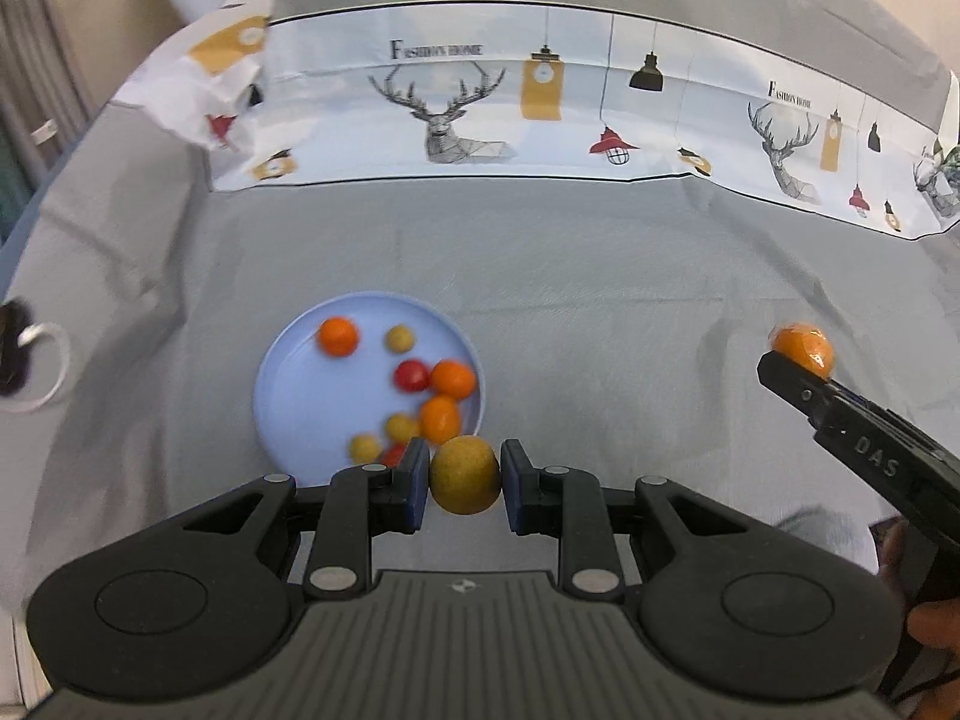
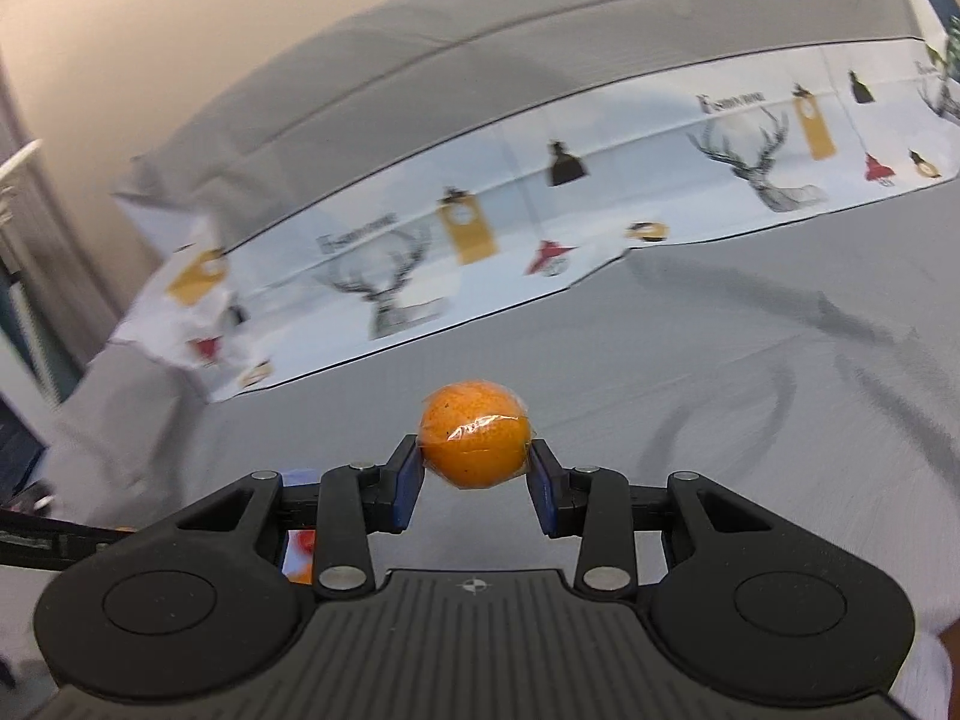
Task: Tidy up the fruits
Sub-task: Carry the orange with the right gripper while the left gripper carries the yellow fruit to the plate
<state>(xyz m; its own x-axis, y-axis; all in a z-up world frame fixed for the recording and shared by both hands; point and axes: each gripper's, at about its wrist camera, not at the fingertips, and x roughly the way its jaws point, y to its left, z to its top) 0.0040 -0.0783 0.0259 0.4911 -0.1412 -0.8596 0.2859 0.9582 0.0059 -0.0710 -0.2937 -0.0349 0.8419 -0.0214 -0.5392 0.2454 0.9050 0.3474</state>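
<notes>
My left gripper (image 1: 465,476) is shut on a round yellow-brown fruit (image 1: 465,474), held above the grey cloth just right of a light blue plate (image 1: 288,384). On the plate lie several small fruits: an orange one (image 1: 338,336), a red one (image 1: 411,375) and yellow ones (image 1: 399,338). My right gripper (image 2: 475,463) is shut on an orange fruit wrapped in clear film (image 2: 476,443), raised over the cloth. In the left wrist view that same right gripper (image 1: 801,354) shows at the right edge with the wrapped orange fruit (image 1: 803,347) at its tip.
A grey cloth (image 1: 600,276) covers the surface. A white printed sheet with deer and lamps (image 1: 456,114) lies along the back, crumpled at its left end (image 1: 222,90). A dark object with a white cord (image 1: 24,354) sits at the far left. A person's hand (image 1: 933,624) holds the right gripper.
</notes>
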